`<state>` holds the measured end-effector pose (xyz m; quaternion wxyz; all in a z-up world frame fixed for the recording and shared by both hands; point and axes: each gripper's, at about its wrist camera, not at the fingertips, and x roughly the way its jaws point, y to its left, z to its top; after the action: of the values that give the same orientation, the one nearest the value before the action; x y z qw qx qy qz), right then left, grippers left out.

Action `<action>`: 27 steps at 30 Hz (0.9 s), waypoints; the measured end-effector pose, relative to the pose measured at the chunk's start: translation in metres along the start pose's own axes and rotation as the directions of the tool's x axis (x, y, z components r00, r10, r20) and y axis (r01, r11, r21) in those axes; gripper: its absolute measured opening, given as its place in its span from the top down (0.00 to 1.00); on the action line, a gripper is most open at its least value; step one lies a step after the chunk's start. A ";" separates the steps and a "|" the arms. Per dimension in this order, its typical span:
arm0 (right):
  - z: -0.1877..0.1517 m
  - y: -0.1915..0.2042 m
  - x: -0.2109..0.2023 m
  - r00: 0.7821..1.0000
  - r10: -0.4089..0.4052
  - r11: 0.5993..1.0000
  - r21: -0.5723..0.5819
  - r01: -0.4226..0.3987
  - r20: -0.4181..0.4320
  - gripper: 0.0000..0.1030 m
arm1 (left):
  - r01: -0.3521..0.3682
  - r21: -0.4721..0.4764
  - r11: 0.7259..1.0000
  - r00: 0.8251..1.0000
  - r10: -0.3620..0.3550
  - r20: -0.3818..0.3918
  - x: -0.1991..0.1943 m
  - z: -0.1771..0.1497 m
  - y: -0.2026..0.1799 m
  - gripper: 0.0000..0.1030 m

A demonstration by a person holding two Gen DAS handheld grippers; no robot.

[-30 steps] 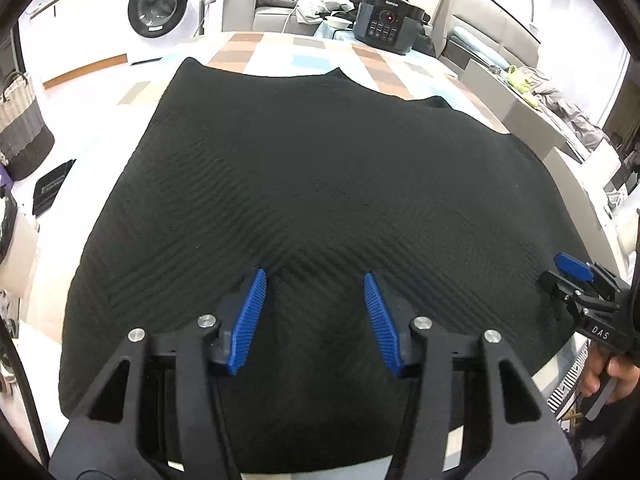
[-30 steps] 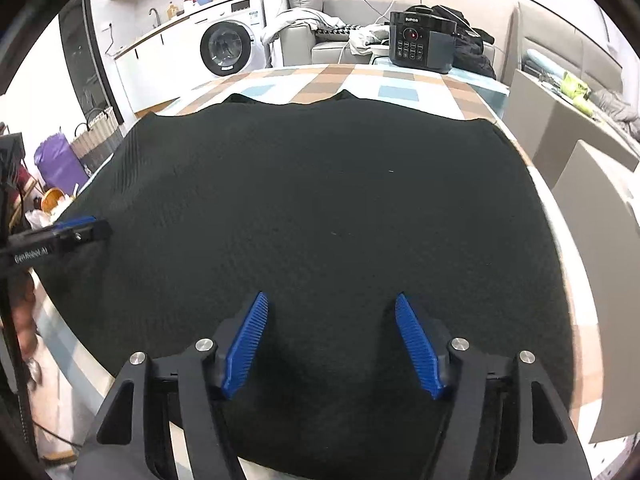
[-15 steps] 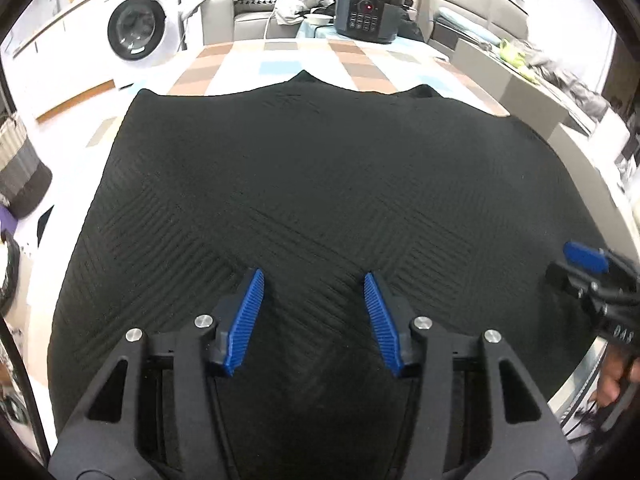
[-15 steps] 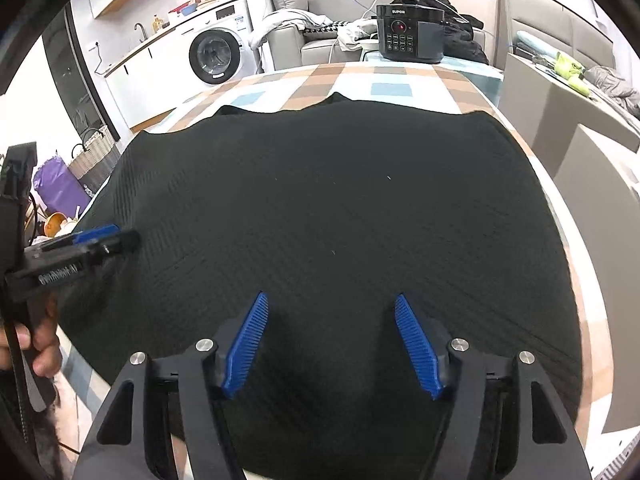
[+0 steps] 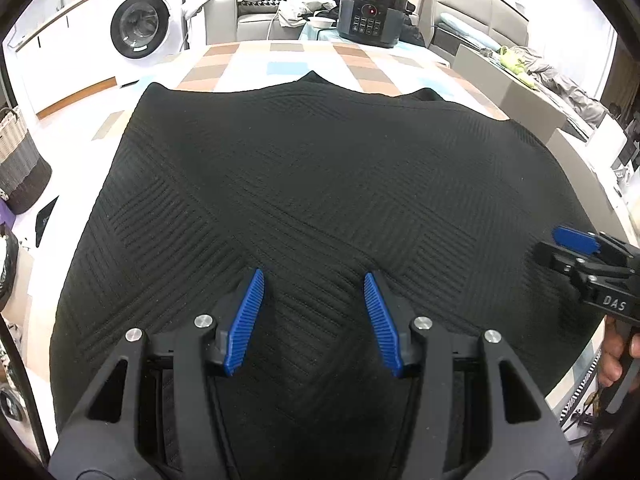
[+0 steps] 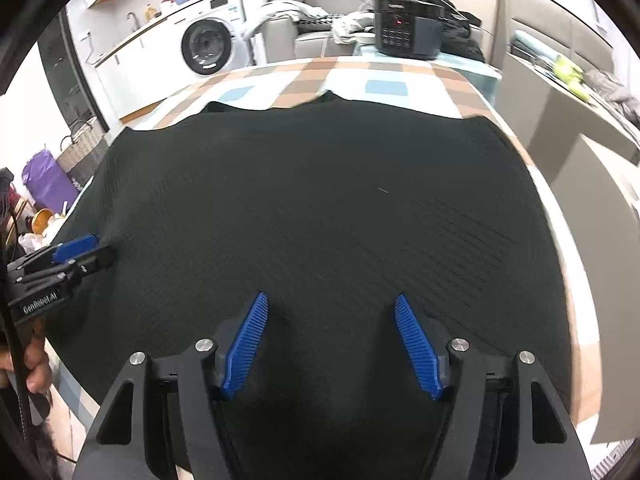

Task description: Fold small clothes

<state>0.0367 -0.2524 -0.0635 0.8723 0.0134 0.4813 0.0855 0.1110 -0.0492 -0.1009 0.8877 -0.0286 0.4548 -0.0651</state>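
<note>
- Left wrist view: the left gripper [image 5: 314, 280] hangs over the near part of a black knitted garment [image 5: 320, 184], its blue pads [image 5: 245, 322] standing apart with only the flat cloth seen between them — nothing is pinched.
- The garment lies spread flat on a table with a checked cloth [image 5: 288, 60], covering most of it; its far edge has two small peaks.
- At the right edge the right gripper [image 5: 576, 240] reaches in over the garment's side, a hand [image 5: 616, 352] behind it.
- Beyond the table stand a dark multicooker [image 5: 370, 16] and a washing machine [image 5: 140, 26].
- Right wrist view: the right gripper [image 6: 331, 304] also hovers above the near part of the garment [image 6: 320, 200], its jaws set wide with bare cloth between them — not clamped on anything.
- At the left edge the left gripper [image 6: 80, 248] points in over the garment's side edge; whether it touches the cloth cannot be told.
- The multicooker [image 6: 408, 34] sits past the far end of the table [image 6: 384, 76].
</note>
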 end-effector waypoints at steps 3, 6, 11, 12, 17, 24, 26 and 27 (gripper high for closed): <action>0.005 0.011 0.008 1.000 -0.017 0.999 -0.031 0.018 0.006 0.34 | 0.010 -0.006 1.000 1.000 -0.010 -0.001 -0.001 -0.001 0.002 0.52; 0.004 0.006 0.008 0.999 -0.051 0.997 -0.062 0.051 0.000 0.34 | 0.016 -0.010 1.000 1.000 -0.016 -0.003 -0.002 -0.001 0.004 0.52; -0.013 -0.032 -0.009 0.996 -0.088 0.996 -0.007 0.088 -0.005 0.33 | 0.021 -0.013 1.000 1.000 -0.021 0.001 -0.003 -0.001 0.005 0.52; -0.018 -0.037 -0.013 0.992 -0.128 0.992 -0.003 0.128 -0.011 0.33 | 0.022 -0.016 1.000 1.000 -0.022 0.001 -0.003 -0.001 0.006 0.52; -0.034 -0.028 -0.032 0.995 -0.100 0.995 -0.015 0.100 -0.001 0.32 | 0.027 -0.037 0.999 1.000 -0.027 -0.006 -0.007 -0.001 0.006 0.52; -0.041 0.028 -0.030 0.998 0.060 0.993 -0.105 -0.059 0.000 0.32 | 0.121 -0.033 0.992 0.993 -0.122 -0.005 -0.033 -0.023 -0.013 0.52; -0.043 0.038 -0.025 1.000 0.028 0.990 -0.142 -0.027 0.003 0.32 | 0.131 -0.020 0.991 0.991 -0.131 -0.010 -0.038 -0.035 -0.018 0.51; -0.045 0.040 -0.024 1.000 0.018 0.987 -0.158 -0.016 0.012 0.31 | 0.133 -0.017 0.991 0.991 -0.133 -0.011 -0.040 -0.041 -0.020 0.51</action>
<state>-0.0194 -0.2197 -0.0635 0.8730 -0.0510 0.4671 0.1307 0.0533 -0.0627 -0.0906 0.8783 -0.0655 0.4579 -0.1207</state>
